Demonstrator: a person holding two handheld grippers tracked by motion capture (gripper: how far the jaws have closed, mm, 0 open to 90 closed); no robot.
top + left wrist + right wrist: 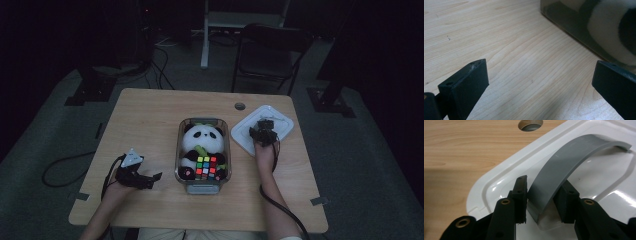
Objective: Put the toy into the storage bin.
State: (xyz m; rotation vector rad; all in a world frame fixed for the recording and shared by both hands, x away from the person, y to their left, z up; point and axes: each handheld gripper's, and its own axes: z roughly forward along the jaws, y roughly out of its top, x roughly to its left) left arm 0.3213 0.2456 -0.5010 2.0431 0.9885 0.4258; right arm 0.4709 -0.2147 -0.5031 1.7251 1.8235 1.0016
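A: What sits lowest in the high view?

B: The left gripper (150,179), at lower left over the bare table (150,115). Its jaws stand wide apart with nothing between them; the left gripper view shows only wood grain in the gap.

A: And just beyond it?

B: At centre frame, a clear bin (202,187) holding a plush panda (200,137) and a colourful puzzle cube (206,166).

A: The other hand?

B: Right of centre and farther up, the right gripper (264,131) is over the white lid (245,136), which lies flat on the table beside the bin. In the right gripper view its jaws are partly closed either side of the lid's grey arched handle (566,165). The left pad seems to touch the strap; whether both press it I cannot tell.
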